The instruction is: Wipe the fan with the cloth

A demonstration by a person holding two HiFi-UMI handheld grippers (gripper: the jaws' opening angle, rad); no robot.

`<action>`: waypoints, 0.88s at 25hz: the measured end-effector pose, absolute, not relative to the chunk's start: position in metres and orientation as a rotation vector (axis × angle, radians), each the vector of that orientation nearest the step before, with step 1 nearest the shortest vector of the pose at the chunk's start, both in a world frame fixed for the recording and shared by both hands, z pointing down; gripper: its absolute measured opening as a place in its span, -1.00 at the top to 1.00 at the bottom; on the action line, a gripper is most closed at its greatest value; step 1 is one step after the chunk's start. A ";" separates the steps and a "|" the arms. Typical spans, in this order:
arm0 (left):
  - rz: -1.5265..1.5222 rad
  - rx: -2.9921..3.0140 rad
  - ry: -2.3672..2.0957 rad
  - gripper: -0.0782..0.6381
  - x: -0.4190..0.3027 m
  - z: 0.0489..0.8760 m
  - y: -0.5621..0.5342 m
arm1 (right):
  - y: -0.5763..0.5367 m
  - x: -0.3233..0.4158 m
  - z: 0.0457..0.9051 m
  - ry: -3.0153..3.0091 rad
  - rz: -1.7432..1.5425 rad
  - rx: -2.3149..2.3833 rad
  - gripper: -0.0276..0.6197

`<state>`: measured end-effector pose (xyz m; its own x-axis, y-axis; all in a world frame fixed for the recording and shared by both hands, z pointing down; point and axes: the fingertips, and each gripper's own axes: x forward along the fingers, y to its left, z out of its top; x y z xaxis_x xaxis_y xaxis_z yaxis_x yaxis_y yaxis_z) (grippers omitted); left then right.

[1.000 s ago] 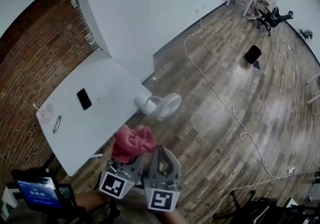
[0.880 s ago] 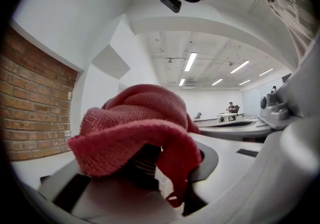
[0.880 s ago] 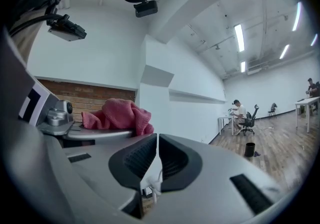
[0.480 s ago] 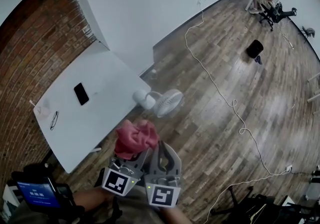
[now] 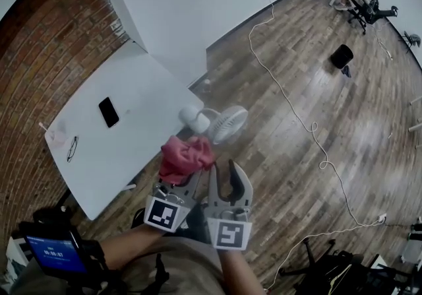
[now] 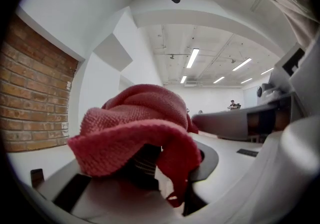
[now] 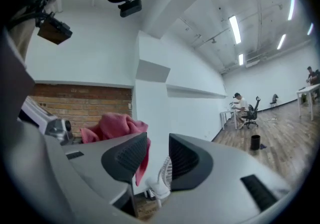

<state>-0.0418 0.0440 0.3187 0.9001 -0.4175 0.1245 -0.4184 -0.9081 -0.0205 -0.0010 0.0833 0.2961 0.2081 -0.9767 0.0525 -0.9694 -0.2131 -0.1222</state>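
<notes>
The left gripper (image 5: 185,177) is pinching the red cloth (image 5: 186,157) between nearly closed jaws, the cloth bunching up over the fingertips and drooping down one side; the right gripper (image 5: 227,178) is riding just beside it with its jaws opening and nothing between them, the cloth only hanging next to its left pad; the fan (image 5: 224,123) is standing on the wooden floor by the corner of the white table (image 5: 142,89), ahead of both grippers and well apart from them, showing far off through the right gripper's gap; the cloth is looking soft, light and floppy, so it is likely going to fold and drag rather than press flat, and a firmer wad at the tips is probably serving better; the fan is looking small and light, with a thin grille, so it is likely sliding or tipping under a push; the free gripper is probably best steadying it at the round base or the neck, not at the grille.
</notes>
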 end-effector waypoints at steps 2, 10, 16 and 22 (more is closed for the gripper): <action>0.206 3.058 -0.636 0.61 -0.040 0.328 0.048 | 0.085 -0.012 0.280 2.008 -0.081 -2.283 0.40; 0.191 3.078 -0.549 0.58 -0.040 0.335 0.064 | 0.071 -0.051 0.283 2.334 -0.136 -2.056 -0.31; 0.163 3.113 -0.470 0.57 -0.033 0.335 0.078 | 0.066 -0.056 0.300 2.408 -0.231 -2.022 -0.32; 0.199 3.094 -0.450 0.57 -0.032 0.340 0.081 | 0.061 -0.060 0.308 2.454 -0.225 -2.027 -0.17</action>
<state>-0.0318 0.0809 0.3395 0.9507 -0.2831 0.1270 -0.2842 -0.9587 -0.0098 -0.0597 0.0611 0.3077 -0.1923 -0.9730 0.1275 -0.9800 0.1836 -0.0771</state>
